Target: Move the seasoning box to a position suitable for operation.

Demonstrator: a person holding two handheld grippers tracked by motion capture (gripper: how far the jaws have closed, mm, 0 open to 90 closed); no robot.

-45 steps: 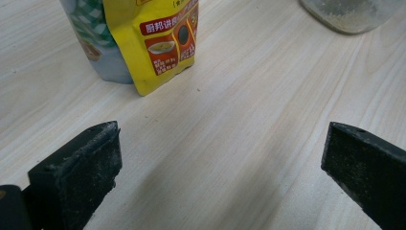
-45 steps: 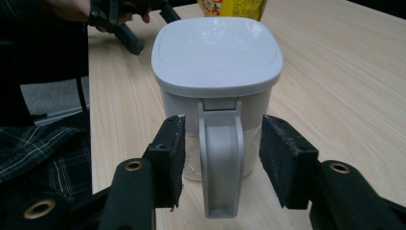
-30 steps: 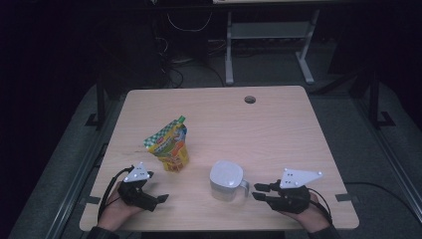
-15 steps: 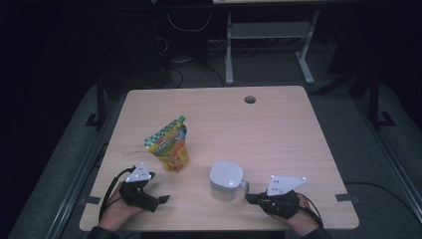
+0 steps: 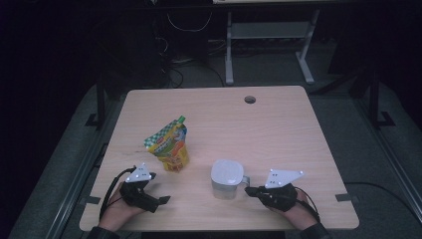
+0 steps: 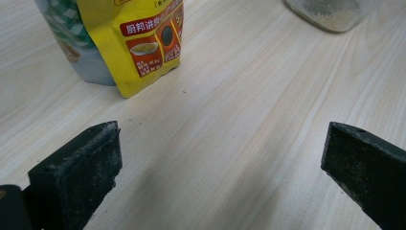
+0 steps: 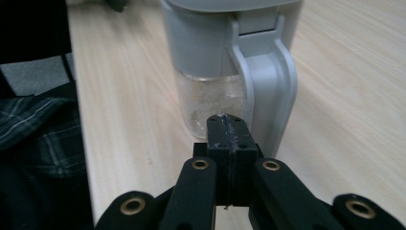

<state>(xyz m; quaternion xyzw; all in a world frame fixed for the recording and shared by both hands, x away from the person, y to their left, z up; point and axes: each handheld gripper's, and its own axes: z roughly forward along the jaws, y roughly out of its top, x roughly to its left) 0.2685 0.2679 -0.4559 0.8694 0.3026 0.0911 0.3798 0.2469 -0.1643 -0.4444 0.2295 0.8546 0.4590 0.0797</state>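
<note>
My right claw has just closed — jaws pressed together, nothing between them — with the jar just ahead, its handle nearest. My left claw gapes wide; the pouch stands ahead.

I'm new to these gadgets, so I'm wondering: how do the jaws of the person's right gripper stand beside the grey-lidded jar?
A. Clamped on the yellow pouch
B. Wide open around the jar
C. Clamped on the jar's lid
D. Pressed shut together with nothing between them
D: the right gripper has its two black jaws closed flat against each other, just short of the jar.
</note>
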